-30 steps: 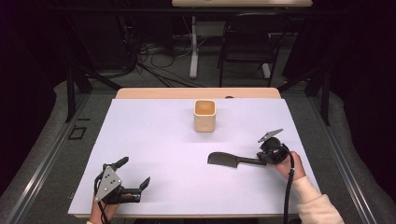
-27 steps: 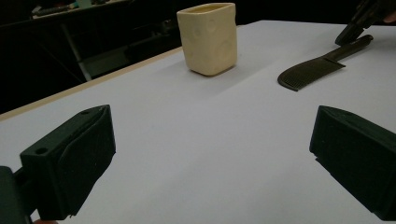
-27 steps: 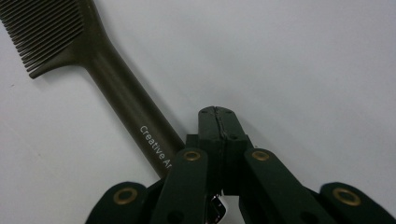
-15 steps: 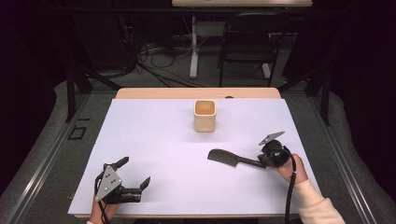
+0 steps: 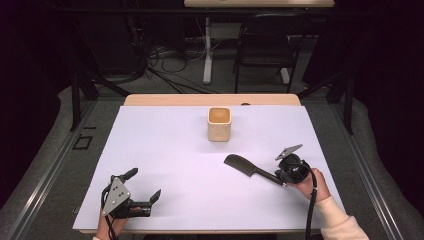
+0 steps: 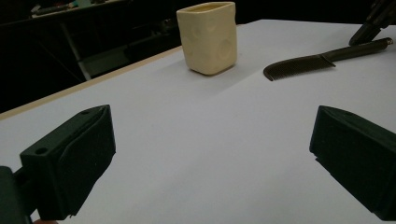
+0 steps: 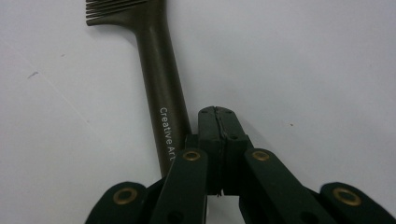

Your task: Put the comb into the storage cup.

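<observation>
A dark comb (image 5: 240,165) lies on the white sheet, teeth end toward the middle and handle toward the right; it appears too in the left gripper view (image 6: 299,65). My right gripper (image 5: 281,178) rests at the handle's end. In the right gripper view its jaws (image 7: 215,114) are pressed together with nothing between them, and the comb's handle (image 7: 159,84) runs along their left side and under the linkage. My left gripper (image 5: 144,184) lies near the front left edge, open and empty, its jaws (image 6: 210,158) spread wide toward a cream cup (image 6: 208,37).
The cream cup (image 5: 219,123) stands upright near the back middle of the white sheet (image 5: 165,145). A wooden table edge (image 5: 165,100) runs behind it. Chairs, table legs and cables sit on the floor beyond.
My right gripper has shifted slightly toward the person, and the comb's handle end has swung that way with it. The left gripper has stayed put.
</observation>
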The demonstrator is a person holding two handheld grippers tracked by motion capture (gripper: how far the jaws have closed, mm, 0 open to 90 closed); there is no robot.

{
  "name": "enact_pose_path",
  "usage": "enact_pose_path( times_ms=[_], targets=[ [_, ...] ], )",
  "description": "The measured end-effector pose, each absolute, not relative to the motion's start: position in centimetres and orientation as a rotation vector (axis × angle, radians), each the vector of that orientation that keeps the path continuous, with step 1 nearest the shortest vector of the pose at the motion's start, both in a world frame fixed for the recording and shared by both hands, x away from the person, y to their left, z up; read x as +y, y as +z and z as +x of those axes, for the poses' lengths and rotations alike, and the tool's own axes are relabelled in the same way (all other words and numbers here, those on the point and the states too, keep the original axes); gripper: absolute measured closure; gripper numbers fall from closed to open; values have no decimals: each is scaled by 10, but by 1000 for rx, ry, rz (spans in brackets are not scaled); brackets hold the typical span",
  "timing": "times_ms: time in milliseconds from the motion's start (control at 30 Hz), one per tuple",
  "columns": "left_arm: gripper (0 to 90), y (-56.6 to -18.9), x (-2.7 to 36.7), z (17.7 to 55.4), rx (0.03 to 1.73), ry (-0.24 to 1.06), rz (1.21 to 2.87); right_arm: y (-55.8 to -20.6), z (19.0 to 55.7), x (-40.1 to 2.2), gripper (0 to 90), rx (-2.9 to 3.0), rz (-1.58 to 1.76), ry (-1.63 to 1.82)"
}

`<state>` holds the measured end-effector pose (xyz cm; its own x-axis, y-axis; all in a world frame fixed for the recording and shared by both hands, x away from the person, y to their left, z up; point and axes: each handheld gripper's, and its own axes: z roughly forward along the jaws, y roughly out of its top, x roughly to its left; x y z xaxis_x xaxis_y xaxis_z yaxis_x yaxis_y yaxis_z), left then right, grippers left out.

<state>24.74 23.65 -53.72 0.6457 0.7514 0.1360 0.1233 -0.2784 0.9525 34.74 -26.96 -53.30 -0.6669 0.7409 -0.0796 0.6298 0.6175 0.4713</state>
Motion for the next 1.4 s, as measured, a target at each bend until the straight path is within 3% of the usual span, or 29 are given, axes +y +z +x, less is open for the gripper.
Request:
enact_pose_path(
  times_ms=[333,1033,1400],
  targets=[
    [3,-537,236,247,706,718,1775,-523,344,-274,787,2531,1114,601],
    [3,-537,236,247,705,719,1777,-502,339,-257,193,2563,1007,578],
    [3,-537,236,247,705,721,1776,-505,346,-239,30,2642,939,547]
  ],
)
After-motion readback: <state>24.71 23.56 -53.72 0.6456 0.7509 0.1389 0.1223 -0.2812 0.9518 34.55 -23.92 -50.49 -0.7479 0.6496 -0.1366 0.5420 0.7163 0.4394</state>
